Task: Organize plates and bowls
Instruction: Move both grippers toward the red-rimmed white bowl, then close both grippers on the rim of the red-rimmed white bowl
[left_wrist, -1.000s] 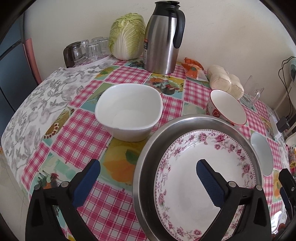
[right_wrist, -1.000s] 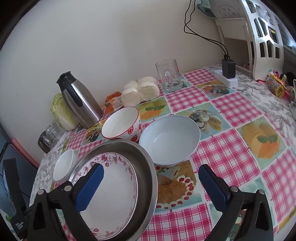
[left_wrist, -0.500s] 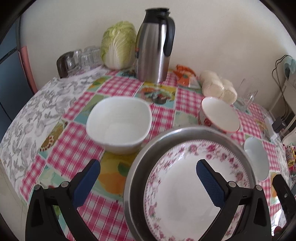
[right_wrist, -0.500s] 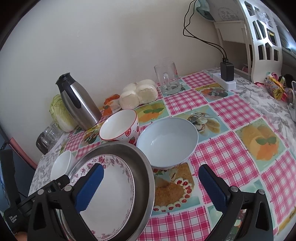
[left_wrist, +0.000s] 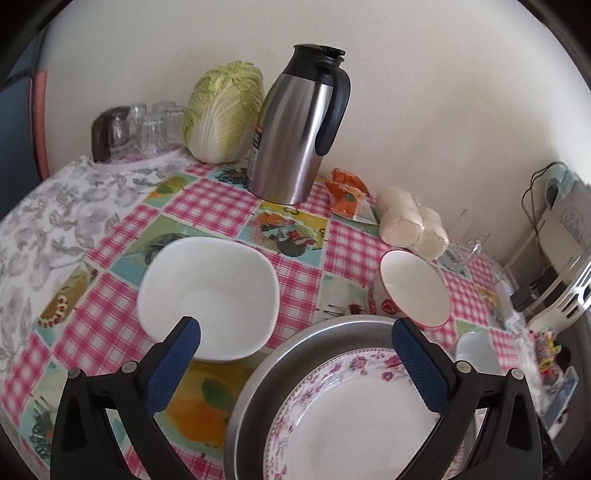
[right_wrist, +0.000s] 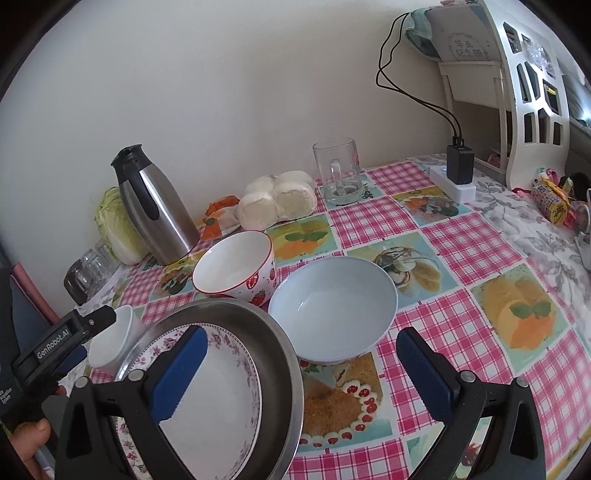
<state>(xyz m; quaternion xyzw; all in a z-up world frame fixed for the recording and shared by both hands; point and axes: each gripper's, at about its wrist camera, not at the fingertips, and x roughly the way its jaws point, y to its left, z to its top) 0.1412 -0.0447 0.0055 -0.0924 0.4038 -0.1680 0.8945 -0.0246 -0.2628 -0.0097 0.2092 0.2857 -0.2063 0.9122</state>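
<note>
A floral-rimmed plate (left_wrist: 351, 424) lies inside a steel dish (left_wrist: 255, 387). Above them my left gripper (left_wrist: 295, 336) is open and holds nothing. Its left finger overlaps the near rim of a white square bowl (left_wrist: 210, 291). A strawberry-patterned bowl (left_wrist: 413, 288) stands behind the dish. In the right wrist view my right gripper (right_wrist: 301, 343) is open and empty, in front of a pale blue bowl (right_wrist: 332, 306). Its left finger hangs over the floral plate (right_wrist: 221, 387). The strawberry bowl (right_wrist: 236, 266) and white bowl (right_wrist: 110, 343) flank the steel dish (right_wrist: 236, 310).
A steel thermos (left_wrist: 299, 125), a cabbage (left_wrist: 225, 110), upturned glasses (left_wrist: 140, 125), an orange packet (left_wrist: 347, 192) and wrapped buns (left_wrist: 410, 221) line the wall. A glass mug (right_wrist: 338, 170), a power strip (right_wrist: 452, 181) and a white rack (right_wrist: 524, 92) stand at the right.
The left wrist view has shifted: the white bowl and the thermos now sit lower, and the bowl meets the left finger. The right wrist view barely changed. Both grippers stayed open.
</note>
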